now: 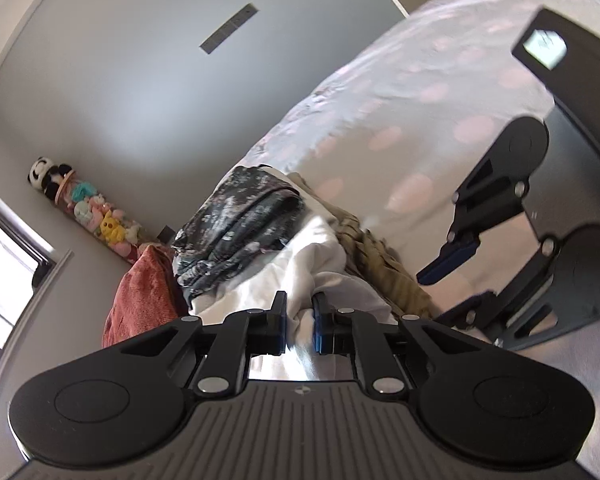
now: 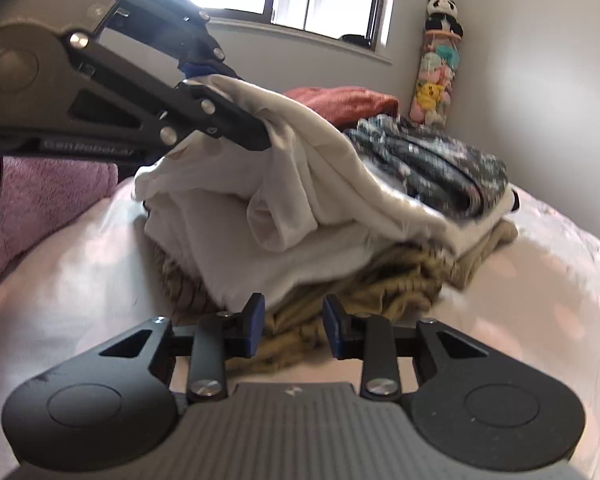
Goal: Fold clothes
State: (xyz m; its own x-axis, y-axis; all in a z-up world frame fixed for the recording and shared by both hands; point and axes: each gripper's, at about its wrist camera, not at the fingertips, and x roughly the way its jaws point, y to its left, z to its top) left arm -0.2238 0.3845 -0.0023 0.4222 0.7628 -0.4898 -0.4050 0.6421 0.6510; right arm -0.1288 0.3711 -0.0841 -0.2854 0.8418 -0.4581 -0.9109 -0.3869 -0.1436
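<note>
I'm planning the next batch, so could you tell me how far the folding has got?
Done: nothing looks folded. In hand: the left gripper is shut on the white garment, lifting its edge; the right gripper is open by the olive knit. Left: the whole pile, including the dark patterned garment.

Embossed lettering on the near arm of the left gripper [image 2: 216, 80], apparently "GenRobot.ai" though blurred, small unreadable logo on a white sticker, far right gripper body
</note>
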